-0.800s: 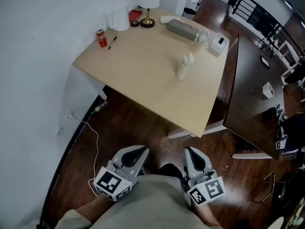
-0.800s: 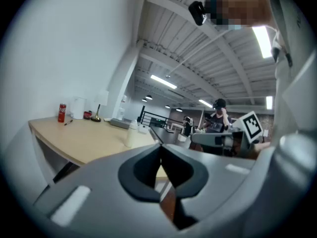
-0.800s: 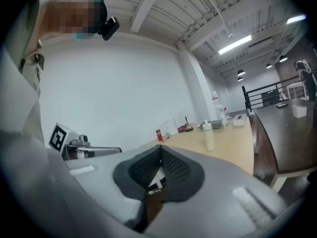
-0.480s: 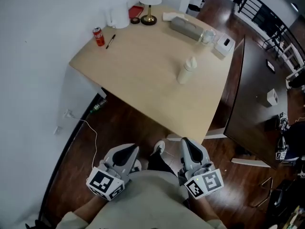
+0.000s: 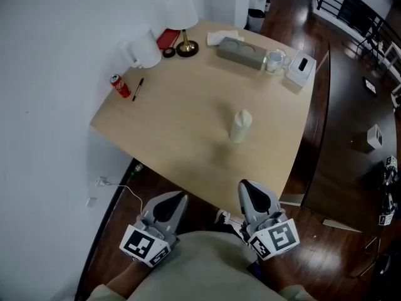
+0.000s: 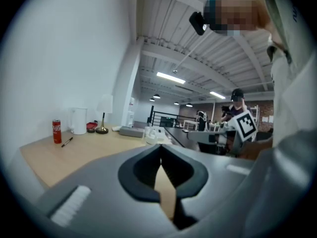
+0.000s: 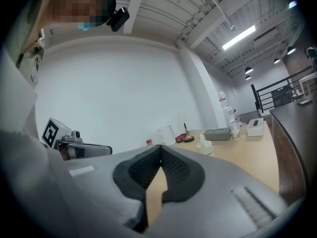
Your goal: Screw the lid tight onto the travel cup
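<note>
Two grippers hang close to the person's body, both well short of the cup (image 5: 240, 126) and off the near edge of the table (image 5: 188, 137). The left gripper (image 5: 180, 197) sits nearer than the cup and to its left. The right gripper (image 5: 246, 185) lies almost straight below the cup in the head view. Each has its jaws closed tip to tip with nothing between them; the left gripper view and the right gripper view both show the tips meeting in front of the table top.

The cup stands upright and alone near the table's middle, pale, with its lid (image 5: 243, 116) on top; how tight the lid sits cannot be told. Far left of the cup, by the wall, stand a red can (image 5: 119, 86) and a pen (image 5: 137, 88). Beyond the cup to the left are a white jug (image 5: 145, 50) and a lamp (image 5: 182, 27). Straight beyond the cup lies a grey box (image 5: 239, 51), and right of that a glass mug (image 5: 274, 59) and a tissue box (image 5: 302, 69).
</note>
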Motion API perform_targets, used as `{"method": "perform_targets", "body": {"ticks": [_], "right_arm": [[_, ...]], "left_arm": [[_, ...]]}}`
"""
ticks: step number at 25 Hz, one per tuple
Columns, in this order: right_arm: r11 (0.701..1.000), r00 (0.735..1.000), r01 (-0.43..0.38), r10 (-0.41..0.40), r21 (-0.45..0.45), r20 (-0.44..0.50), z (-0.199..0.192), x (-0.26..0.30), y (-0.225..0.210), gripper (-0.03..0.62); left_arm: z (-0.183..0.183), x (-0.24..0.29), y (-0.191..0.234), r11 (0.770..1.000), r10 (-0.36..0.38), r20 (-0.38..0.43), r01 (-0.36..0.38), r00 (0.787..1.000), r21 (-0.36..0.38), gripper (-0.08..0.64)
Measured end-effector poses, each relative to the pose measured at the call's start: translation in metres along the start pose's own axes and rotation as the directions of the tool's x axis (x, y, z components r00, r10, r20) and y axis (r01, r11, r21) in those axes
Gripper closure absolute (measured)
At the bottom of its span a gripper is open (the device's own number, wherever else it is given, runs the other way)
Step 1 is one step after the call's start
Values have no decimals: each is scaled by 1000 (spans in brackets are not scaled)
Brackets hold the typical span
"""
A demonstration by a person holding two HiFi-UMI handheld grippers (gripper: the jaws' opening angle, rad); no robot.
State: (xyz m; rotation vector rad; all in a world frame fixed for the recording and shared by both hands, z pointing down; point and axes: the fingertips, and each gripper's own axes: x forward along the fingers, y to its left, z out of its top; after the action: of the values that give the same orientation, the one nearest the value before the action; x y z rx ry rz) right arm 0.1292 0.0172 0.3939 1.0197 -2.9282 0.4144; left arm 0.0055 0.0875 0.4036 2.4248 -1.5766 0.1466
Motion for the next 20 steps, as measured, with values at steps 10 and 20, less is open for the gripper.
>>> {"method": "perform_targets", "body": {"ticks": [10,20], "right_arm": [[971,971,238,-238,-23,-1,11,35,-39,594],[838,838,546,-546,3,2,25,66,-27,594]], "left_arm": [[28,91,51,962,-269,-2,268,963,45,497],[42,135,85,823,-565,-43,566,824,37,557]]}}
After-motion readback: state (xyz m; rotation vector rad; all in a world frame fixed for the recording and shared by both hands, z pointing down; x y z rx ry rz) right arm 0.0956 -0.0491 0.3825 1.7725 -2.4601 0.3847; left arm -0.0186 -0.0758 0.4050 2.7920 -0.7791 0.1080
